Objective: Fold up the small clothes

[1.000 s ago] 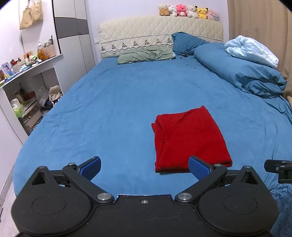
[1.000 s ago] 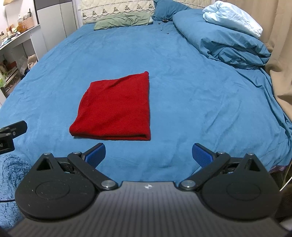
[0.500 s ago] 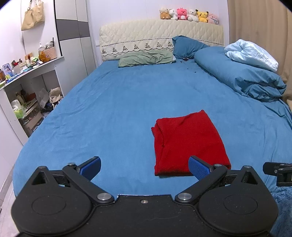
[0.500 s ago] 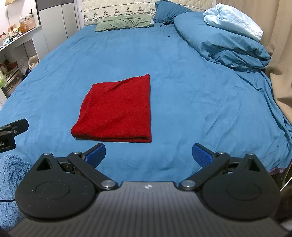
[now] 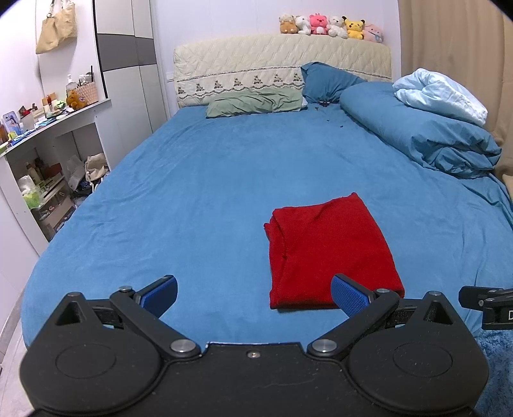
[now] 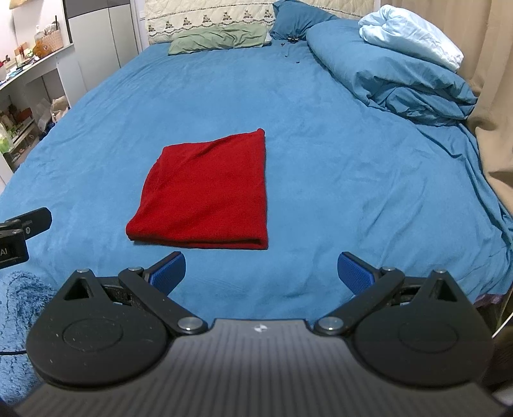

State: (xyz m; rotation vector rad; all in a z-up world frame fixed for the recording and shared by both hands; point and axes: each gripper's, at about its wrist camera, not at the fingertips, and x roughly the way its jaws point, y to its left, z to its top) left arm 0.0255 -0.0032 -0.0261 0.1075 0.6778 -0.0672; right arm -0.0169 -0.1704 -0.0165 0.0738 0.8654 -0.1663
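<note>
Holding both low at the bed's near edge, your left gripper (image 5: 253, 295) and right gripper (image 6: 261, 269) gape wide (nothing held). Folded red knit garment (image 6: 208, 195) lies flat on the blue bedsheet (image 6: 320, 144), just ahead, untouched.

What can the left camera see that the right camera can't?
Only the left wrist view shows the row of stuffed toys on top of the headboard and the bags hanging on the wall. Only the right wrist view shows the fuzzy blue rug at lower left. Both show the folded red cloth lying flat on the blue bed, the green pillow, the piled blue duvet, and an open gripper: the left gripper and the right gripper, neither touching the cloth.
</note>
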